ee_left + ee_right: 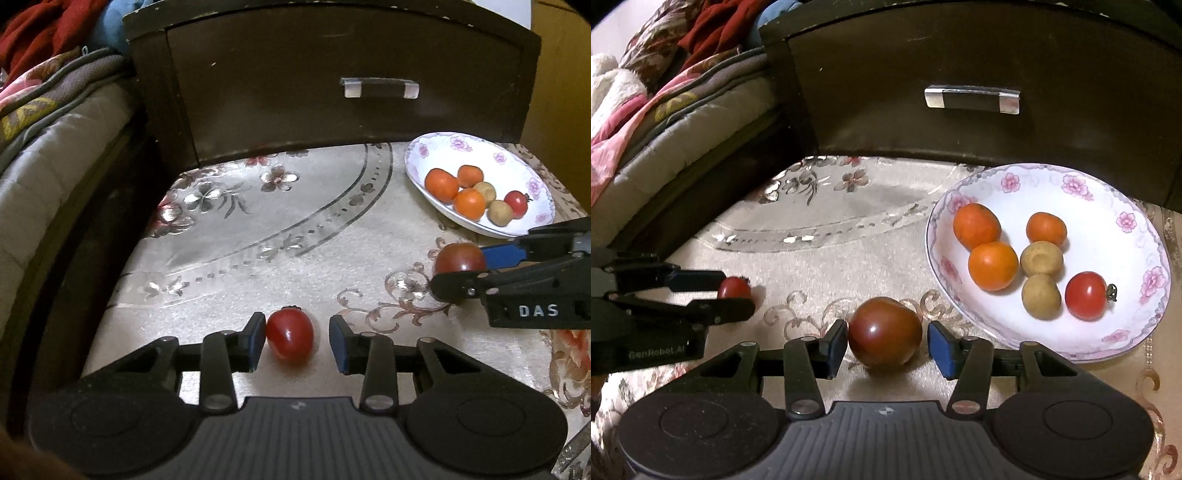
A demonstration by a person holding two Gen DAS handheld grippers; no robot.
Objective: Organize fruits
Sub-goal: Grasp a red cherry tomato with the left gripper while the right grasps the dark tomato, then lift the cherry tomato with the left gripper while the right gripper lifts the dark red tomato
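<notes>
"DAS" legible on right hand-held gripper [887, 343], jaws open astride dark tomato [884, 332] on desk [820, 266]. Left hand-held gripper [297, 338] open around red tomato [290, 334], stem pointing far. Plate [1145, 258] right.

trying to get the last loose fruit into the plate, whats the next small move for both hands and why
Probably close both sets of fingers. The left gripper straddles the small red tomato, with a gap at the right pad; the right gripper straddles the dark tomato. Both tomatoes seem to sit on the cloth, outside the plate.
</notes>
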